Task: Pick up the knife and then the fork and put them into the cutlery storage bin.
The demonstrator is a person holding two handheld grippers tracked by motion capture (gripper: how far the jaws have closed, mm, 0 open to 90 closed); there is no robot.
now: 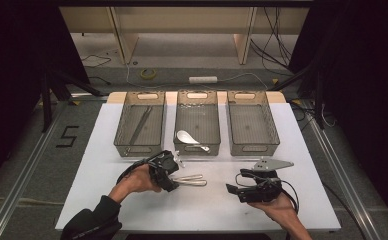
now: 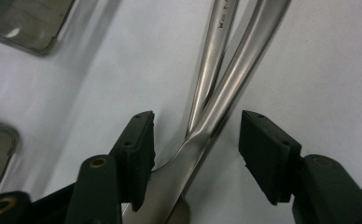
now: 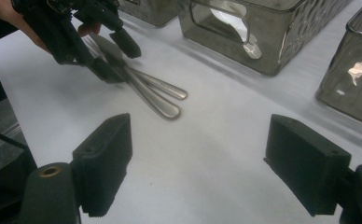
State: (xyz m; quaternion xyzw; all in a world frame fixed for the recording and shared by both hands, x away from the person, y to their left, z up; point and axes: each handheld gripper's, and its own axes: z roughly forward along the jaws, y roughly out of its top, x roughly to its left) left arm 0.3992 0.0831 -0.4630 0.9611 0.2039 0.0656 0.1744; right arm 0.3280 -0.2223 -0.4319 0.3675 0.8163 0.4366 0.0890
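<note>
Two steel cutlery pieces (image 1: 192,180) lie side by side on the white table top, handles pointing right. In the left gripper view their handles (image 2: 226,88) cross just ahead of the jaws. My left gripper (image 2: 195,128) is lowered over them with a pad on each side, and a gap shows between each pad and the metal. The right gripper view shows that left gripper (image 3: 109,51) over the cutlery (image 3: 156,93) from across the table. My right gripper (image 3: 207,149) stands wide open with nothing in it, held low at the front right (image 1: 234,187).
Three clear smoky bins stand in a row at the back of the table. The left bin (image 1: 120,135) holds a long thin utensil, the middle bin (image 1: 197,95) a white spoon (image 1: 187,136), and the right bin (image 1: 274,135) looks bare. Bare white table top (image 1: 212,210) lies between the hands.
</note>
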